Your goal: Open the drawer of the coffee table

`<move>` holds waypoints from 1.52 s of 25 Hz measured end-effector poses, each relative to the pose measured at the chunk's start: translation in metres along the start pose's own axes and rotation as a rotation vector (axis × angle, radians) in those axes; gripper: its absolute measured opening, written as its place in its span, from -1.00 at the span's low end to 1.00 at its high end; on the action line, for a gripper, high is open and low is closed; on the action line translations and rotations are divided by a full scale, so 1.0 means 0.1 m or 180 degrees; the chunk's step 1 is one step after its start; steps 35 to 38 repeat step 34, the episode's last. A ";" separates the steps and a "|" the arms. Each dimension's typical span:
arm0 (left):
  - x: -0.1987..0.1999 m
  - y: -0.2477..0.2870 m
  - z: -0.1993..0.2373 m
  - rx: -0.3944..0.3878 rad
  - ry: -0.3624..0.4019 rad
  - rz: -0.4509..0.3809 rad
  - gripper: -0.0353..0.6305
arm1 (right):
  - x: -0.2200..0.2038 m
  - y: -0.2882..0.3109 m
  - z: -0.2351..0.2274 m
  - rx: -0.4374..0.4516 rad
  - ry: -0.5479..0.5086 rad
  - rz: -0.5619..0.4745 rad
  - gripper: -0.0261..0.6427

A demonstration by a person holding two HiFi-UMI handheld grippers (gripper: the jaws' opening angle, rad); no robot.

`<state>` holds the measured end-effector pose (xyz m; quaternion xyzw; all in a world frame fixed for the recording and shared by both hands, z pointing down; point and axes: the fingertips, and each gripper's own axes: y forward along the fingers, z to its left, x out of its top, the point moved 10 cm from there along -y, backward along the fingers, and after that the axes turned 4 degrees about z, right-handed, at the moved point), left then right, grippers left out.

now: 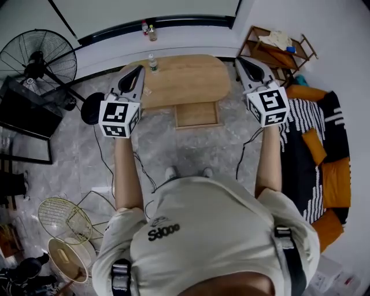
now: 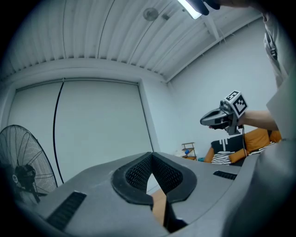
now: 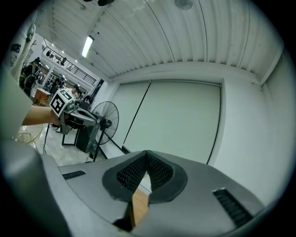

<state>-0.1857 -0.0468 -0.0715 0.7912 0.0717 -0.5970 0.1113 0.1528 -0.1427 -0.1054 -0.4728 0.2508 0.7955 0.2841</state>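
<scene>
From the head view, the wooden coffee table (image 1: 185, 81) stands in front of the person, and its drawer (image 1: 197, 114) is pulled out on the near side. The left gripper (image 1: 139, 69) and right gripper (image 1: 239, 60) are raised level on either side of it.

In the left gripper view, the jaws are clenched together with nothing between them.

The right gripper view shows the same: its jaws are shut and empty, with a fan (image 3: 104, 119) beyond.

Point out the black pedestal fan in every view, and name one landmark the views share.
Head view: pedestal fan at top left, left of the coffee table.
Left gripper view: fan at the lower left edge, partly cut off.
Right gripper view: fan left of centre.
Shared landmark: the pale wall panel with a dark seam, near the fan.
</scene>
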 end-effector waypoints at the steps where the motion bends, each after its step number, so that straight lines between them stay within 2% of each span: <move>1: 0.01 -0.02 -0.01 -0.0010 -0.0040 -0.0024 -0.84 | 0.01 -0.02 0.02 0.0025 -0.0002 -0.0017 -0.90; 3: 0.02 -0.05 -0.04 -0.0009 -0.0050 -0.0035 -0.84 | 0.03 -0.04 0.03 0.0071 -0.0013 -0.0055 -0.90; 7: 0.02 -0.03 -0.10 0.0031 0.0085 0.0029 -0.84 | 0.00 -0.05 0.03 0.0073 -0.0050 -0.0064 -0.90; 20: 0.08 -0.05 -0.03 0.0043 0.0103 0.0001 -0.84 | 0.03 -0.04 0.05 0.0016 -0.0080 -0.0055 -0.90; 25: 0.05 -0.03 -0.03 0.0058 0.0183 0.0028 -0.84 | 0.00 -0.01 0.06 0.0027 -0.0081 -0.0048 -0.90; 38: 0.02 0.00 0.01 0.0054 0.0113 0.0041 -0.84 | 0.01 0.08 0.04 0.0039 -0.0077 -0.0047 -0.90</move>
